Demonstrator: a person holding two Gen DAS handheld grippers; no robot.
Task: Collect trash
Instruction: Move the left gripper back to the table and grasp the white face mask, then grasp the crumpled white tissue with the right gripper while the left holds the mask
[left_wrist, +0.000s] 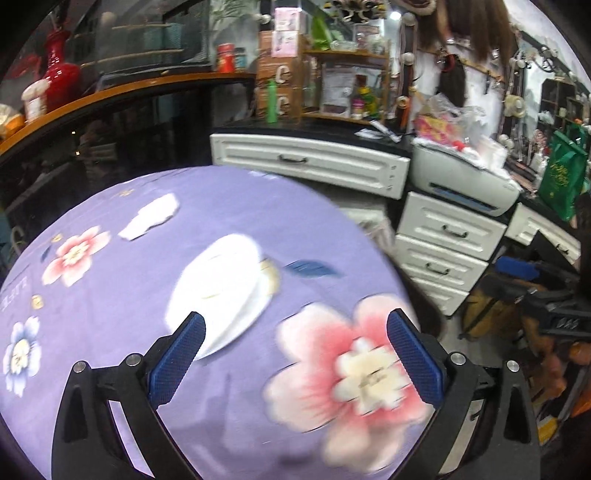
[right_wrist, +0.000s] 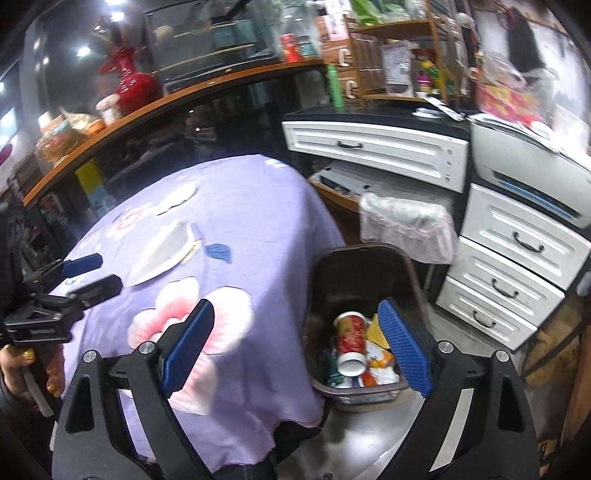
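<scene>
My left gripper (left_wrist: 295, 328) is open and empty above the purple flowered tablecloth (left_wrist: 229, 406); it also shows in the right wrist view (right_wrist: 92, 273). A white paper plate (left_wrist: 221, 291) lies just ahead of its left finger, also seen from the right (right_wrist: 162, 254). A torn white paper piece (left_wrist: 149, 216) lies farther back. My right gripper (right_wrist: 299, 325) is open and empty, over the table's right edge and above a dark trash bin (right_wrist: 325, 266). The bin holds a red paper cup (right_wrist: 351, 343) and several wrappers (right_wrist: 380, 365).
White drawer units (right_wrist: 509, 258) and a printer (right_wrist: 528, 166) stand right of the bin. A plastic-lined basket (right_wrist: 406, 225) sits behind the bin. A wooden counter (left_wrist: 110, 92) with a red vase (left_wrist: 61, 74) curves behind the table.
</scene>
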